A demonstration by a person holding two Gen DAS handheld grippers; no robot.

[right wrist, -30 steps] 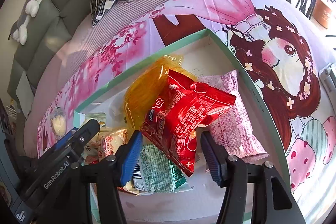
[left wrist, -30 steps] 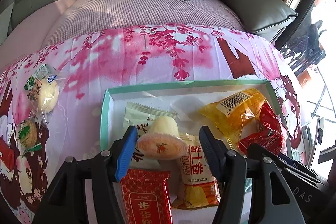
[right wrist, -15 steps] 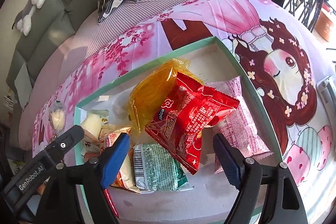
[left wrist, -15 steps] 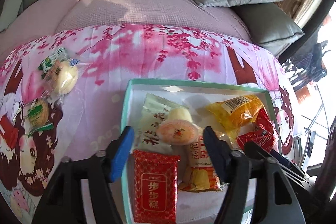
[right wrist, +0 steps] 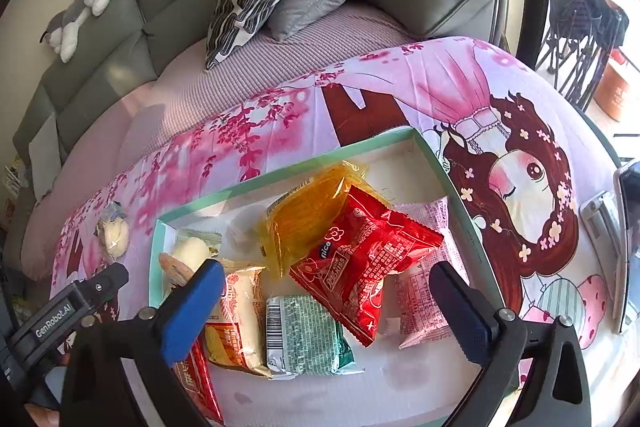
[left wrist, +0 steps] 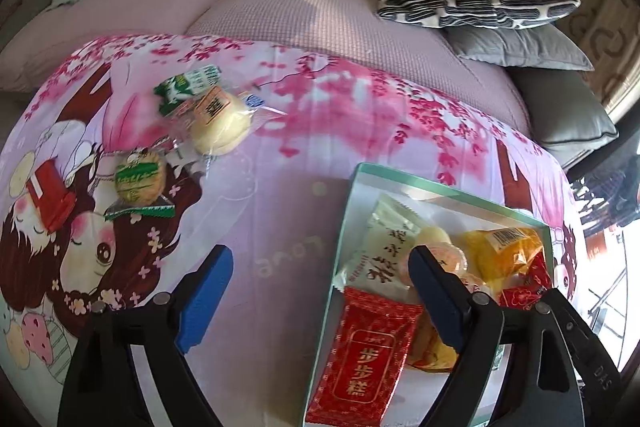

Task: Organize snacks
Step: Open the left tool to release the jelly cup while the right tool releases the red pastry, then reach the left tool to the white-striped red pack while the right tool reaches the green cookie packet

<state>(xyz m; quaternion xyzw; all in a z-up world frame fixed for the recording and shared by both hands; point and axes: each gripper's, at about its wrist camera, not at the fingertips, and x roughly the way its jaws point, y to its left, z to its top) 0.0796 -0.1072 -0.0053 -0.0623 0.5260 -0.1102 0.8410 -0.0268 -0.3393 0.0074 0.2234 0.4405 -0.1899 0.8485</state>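
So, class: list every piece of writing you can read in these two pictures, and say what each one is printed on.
"步步糕": red packet in the tray.
"nice": red snack bag.
"GenRobot.AI": left hand-held gripper body, seen from the right wrist.
"DAS": right hand-held gripper body, partly cut off.
"anon": pink cloth, faint.
White packet: brush characters, unclear.
Barcodes and fine print on other packets: too small to read.
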